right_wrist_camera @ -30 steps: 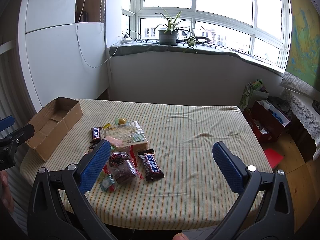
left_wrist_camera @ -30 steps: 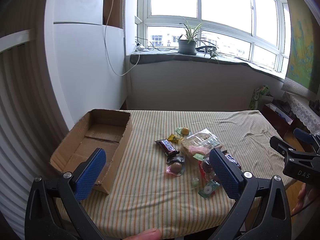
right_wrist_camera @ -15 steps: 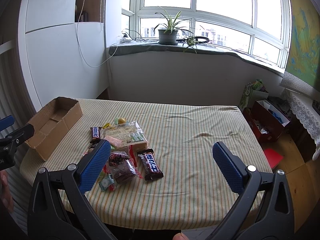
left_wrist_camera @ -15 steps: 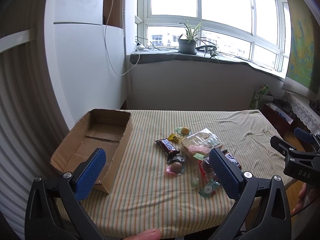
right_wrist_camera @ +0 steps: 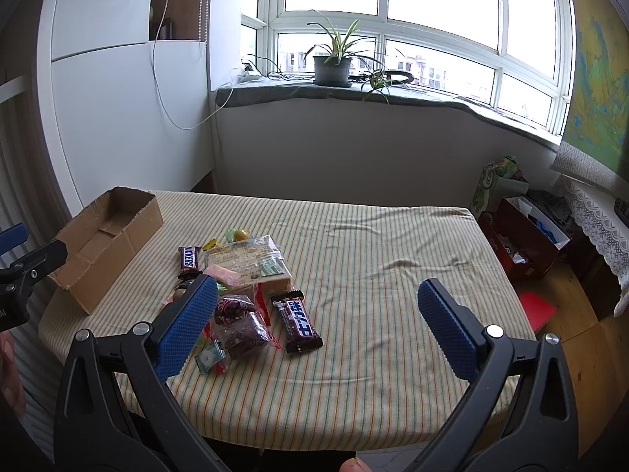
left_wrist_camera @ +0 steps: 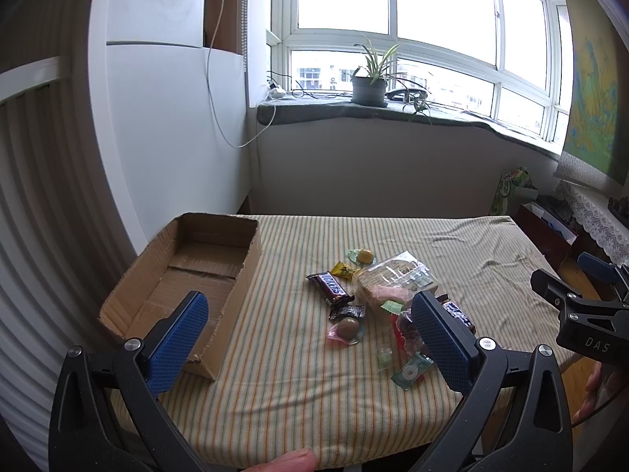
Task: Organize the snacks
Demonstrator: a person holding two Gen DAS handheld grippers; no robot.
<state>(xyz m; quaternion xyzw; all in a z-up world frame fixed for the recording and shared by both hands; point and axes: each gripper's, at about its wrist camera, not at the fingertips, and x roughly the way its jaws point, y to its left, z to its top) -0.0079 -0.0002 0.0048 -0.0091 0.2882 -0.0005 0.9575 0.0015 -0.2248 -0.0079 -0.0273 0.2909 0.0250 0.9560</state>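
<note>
Both jaws stand wide apart and hold nothing: our left gripper (left_wrist_camera: 310, 338) and right gripper (right_wrist_camera: 314, 322) hover at the near table edge. We see the snacks (right_wrist_camera: 243, 275) heaped mid-table on the striped cloth (right_wrist_camera: 393, 275), beside the empty cardboard box (left_wrist_camera: 188, 275), probably their destination.

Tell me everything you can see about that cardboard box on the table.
The cardboard box is plain brown, long and shallow, with an open top and no lid showing. Its top edges look rough and torn. Nothing lies inside; the folded bottom flaps show. It sits flat on the striped tablecloth at the table's left edge, near the white wall, apart from the pile of snacks. Neither claw touches it.
</note>
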